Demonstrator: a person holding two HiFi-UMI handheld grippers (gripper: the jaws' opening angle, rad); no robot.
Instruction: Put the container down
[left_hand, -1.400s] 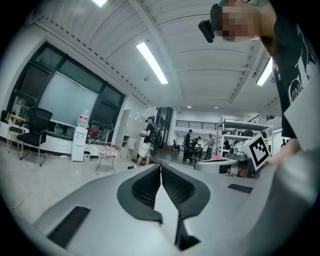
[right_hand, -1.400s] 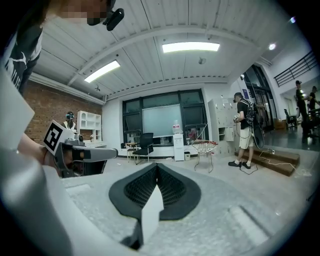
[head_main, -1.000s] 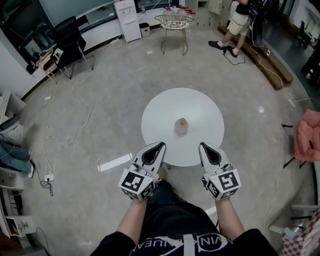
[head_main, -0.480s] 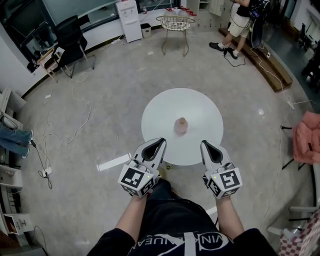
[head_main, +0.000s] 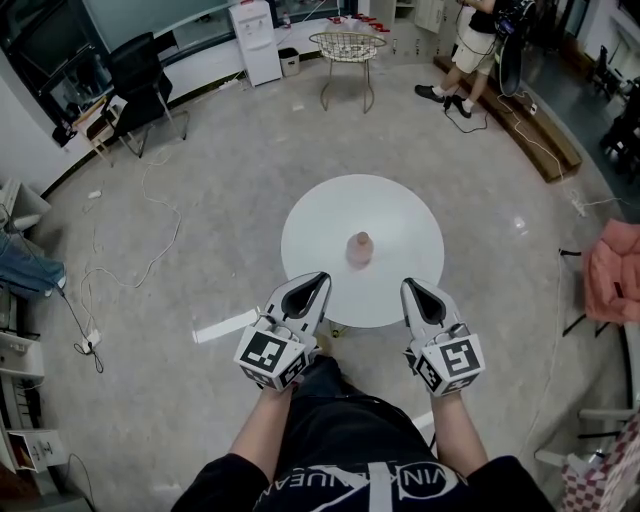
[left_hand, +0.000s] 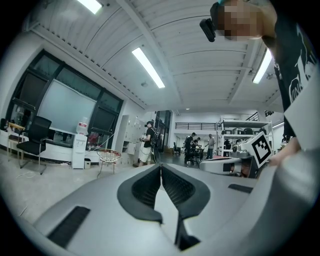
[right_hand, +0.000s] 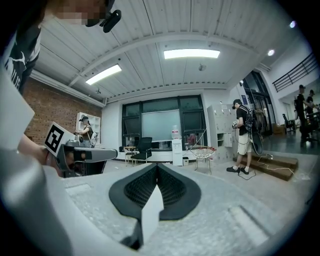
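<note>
Round table — pink container at centre, apart from clenched, empty left tool and right tool

Head camera looks steeply down; others look level, sharing wire chair.

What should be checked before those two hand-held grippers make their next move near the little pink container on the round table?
1. The container rests on the table, near its middle: ok.
2. The left gripper is empty, fingers together: ok.
3. The right gripper is empty, fingers together: ok.
4. Fingers apart enough to take the container: not ok, both grippers are shut.
5. The bystander is far from the table: ok.
6. The container is closed on top: cannot tell, too small.
</note>
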